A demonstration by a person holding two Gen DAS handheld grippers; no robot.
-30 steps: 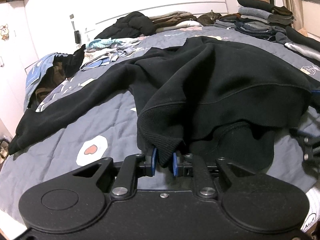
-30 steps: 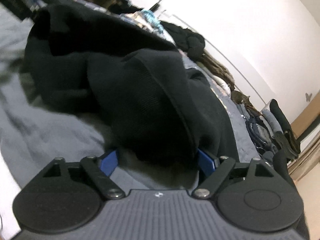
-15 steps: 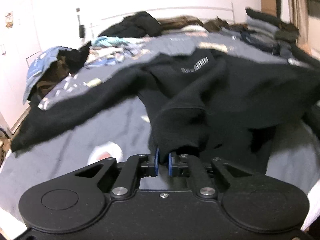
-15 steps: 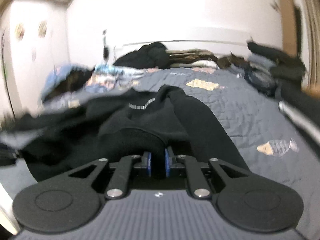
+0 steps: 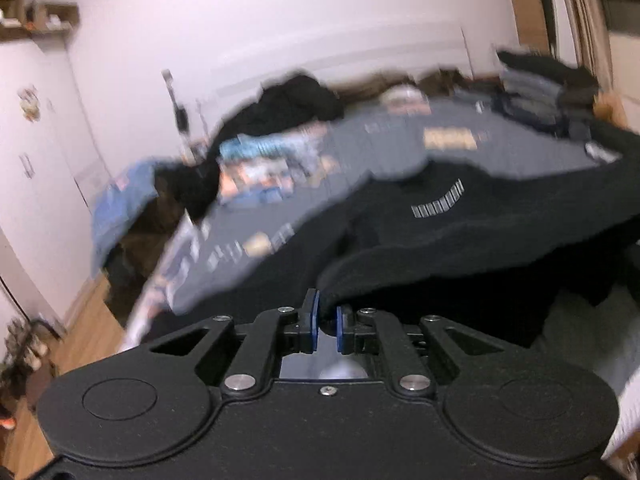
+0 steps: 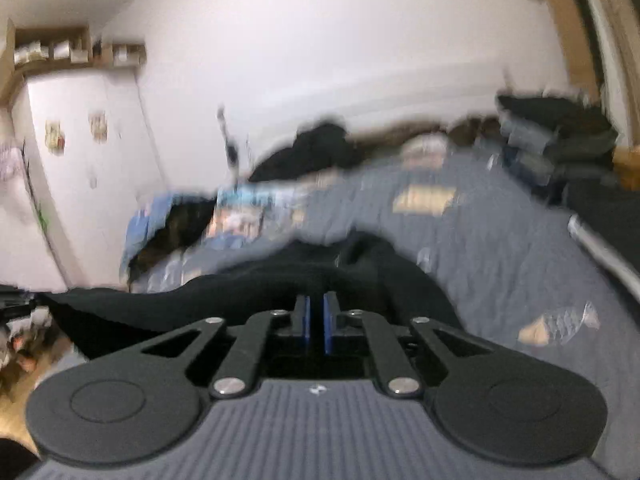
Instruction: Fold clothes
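Note:
A black sweatshirt with a small white barcode label hangs stretched above the grey bed, blurred by motion. My left gripper is shut on its ribbed hem, the blue pads pinching a fold of cloth. In the right wrist view the same black sweatshirt spreads away from my right gripper, which is shut on another part of its edge. The sweatshirt's lower part is hidden behind both gripper bodies.
The grey quilted bedspread with printed patches lies beneath. Loose clothes pile at the bed's left and head, and folded stacks sit at the far right. White wardrobe doors and wooden floor are on the left.
The right gripper went from open around the sweatshirt to shut on it. Both grippers have lifted the sweatshirt up off the bed, and the views now tilt higher toward the wall.

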